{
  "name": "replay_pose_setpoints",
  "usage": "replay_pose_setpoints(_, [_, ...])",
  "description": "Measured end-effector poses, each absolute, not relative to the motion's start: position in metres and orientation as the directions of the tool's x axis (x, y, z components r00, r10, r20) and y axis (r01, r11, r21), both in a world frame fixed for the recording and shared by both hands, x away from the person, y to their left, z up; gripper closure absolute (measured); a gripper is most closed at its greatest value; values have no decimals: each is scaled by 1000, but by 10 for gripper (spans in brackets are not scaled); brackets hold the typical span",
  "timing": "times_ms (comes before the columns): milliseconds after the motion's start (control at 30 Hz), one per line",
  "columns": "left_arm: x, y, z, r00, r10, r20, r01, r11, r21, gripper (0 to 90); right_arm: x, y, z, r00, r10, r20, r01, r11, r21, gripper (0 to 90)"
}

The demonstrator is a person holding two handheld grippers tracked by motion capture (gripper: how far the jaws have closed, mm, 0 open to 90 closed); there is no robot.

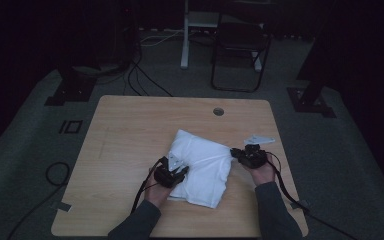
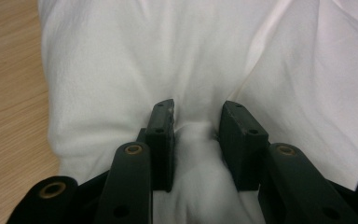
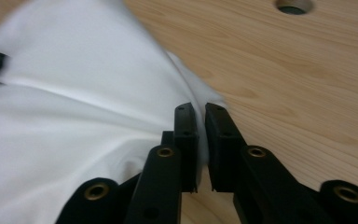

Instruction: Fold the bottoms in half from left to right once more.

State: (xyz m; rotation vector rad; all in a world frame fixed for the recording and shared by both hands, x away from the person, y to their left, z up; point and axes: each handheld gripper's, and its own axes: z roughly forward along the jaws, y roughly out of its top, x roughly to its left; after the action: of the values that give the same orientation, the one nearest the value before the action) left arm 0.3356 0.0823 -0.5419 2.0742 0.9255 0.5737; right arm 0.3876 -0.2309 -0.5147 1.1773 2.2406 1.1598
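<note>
A folded white cloth (image 1: 202, 167) lies on the wooden table (image 1: 130, 130), right of its middle. My left gripper (image 1: 182, 170) rests on the cloth's near left part. In the left gripper view a bunched fold of the cloth (image 2: 168, 56) is pinched between the two pads of the left gripper (image 2: 199, 109). My right gripper (image 1: 235, 152) is at the cloth's right edge. In the right gripper view the jaws of the right gripper (image 3: 200, 109) stand almost together, with the thin edge of the cloth (image 3: 74, 93) caught between them.
A round cable hole (image 1: 218, 111) is in the table near its far edge, also seen as the hole (image 3: 293, 5). A grey three-cornered plate (image 1: 260, 139) lies just beyond the right hand. A dark chair (image 1: 240, 45) and floor cables (image 1: 140, 80) lie behind the table.
</note>
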Motion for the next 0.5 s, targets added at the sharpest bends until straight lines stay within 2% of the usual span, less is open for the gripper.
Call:
replay_pose_setpoints(67, [335, 83, -542, 629, 773, 82, 418, -426, 802, 662, 386, -236, -514, -562, 826, 29, 523, 328, 787, 815])
replay_pose_setpoints(133, [335, 82, -542, 626, 775, 87, 418, -428, 801, 662, 384, -241, -511, -563, 825, 56, 523, 303, 796, 790])
replay_pose_setpoints(233, [334, 80, -543, 620, 778, 103, 411, -434, 802, 661, 375, -242, -501, -567, 821, 67, 498, 277, 822, 649])
replay_pose_setpoints(300, [334, 81, -543, 616, 781, 101, 411, -429, 804, 662, 374, -240, -498, -573, 817, 64, 487, 277, 828, 628])
replay_pose_setpoints(333, [334, 81, -543, 616, 782, 98, 412, -426, 805, 661, 367, -232, -488, -590, 806, 47, 454, 283, 845, 564])
replay_pose_setpoints(500, [333, 81, -543, 613, 784, 94, 412, -420, 808, 661, 355, -209, -488, -644, 765, 7, 416, 342, 843, 519])
